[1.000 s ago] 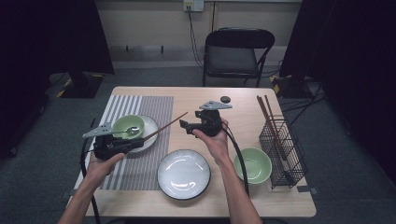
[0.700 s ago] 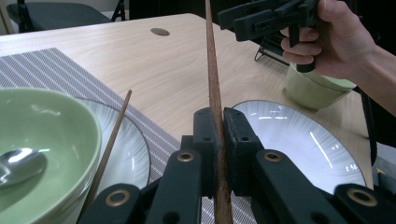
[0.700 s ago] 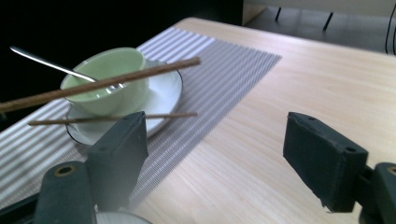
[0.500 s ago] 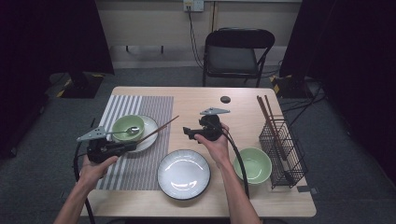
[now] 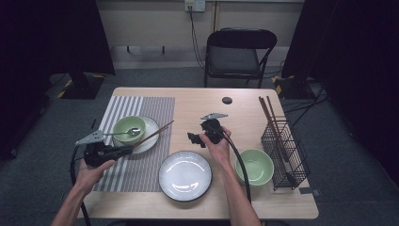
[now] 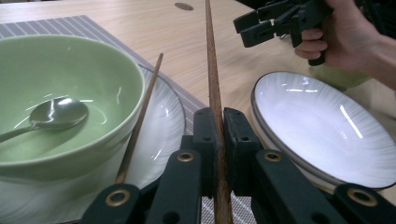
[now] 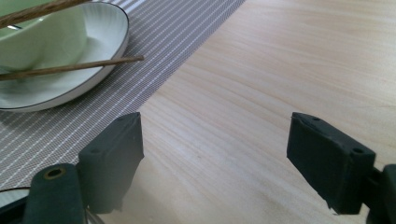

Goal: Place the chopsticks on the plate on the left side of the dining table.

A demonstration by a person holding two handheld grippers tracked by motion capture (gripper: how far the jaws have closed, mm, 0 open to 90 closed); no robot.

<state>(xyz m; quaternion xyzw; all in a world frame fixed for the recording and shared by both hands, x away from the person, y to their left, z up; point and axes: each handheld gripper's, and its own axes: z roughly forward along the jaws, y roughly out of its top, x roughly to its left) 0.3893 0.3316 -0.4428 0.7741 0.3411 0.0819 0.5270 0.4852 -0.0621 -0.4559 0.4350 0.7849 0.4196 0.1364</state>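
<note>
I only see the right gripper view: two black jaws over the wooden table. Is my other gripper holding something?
Observer: Yes. The left gripper is shut on a brown wooden chopstick.
Operator: What's inside the bowl?
Observer: A silver metal spoon lies in the round light green bowl.
Operator: Where are more chopsticks?
Observer: Some stand in the black wire basket at the table's right edge, beyond your open right gripper.
</note>
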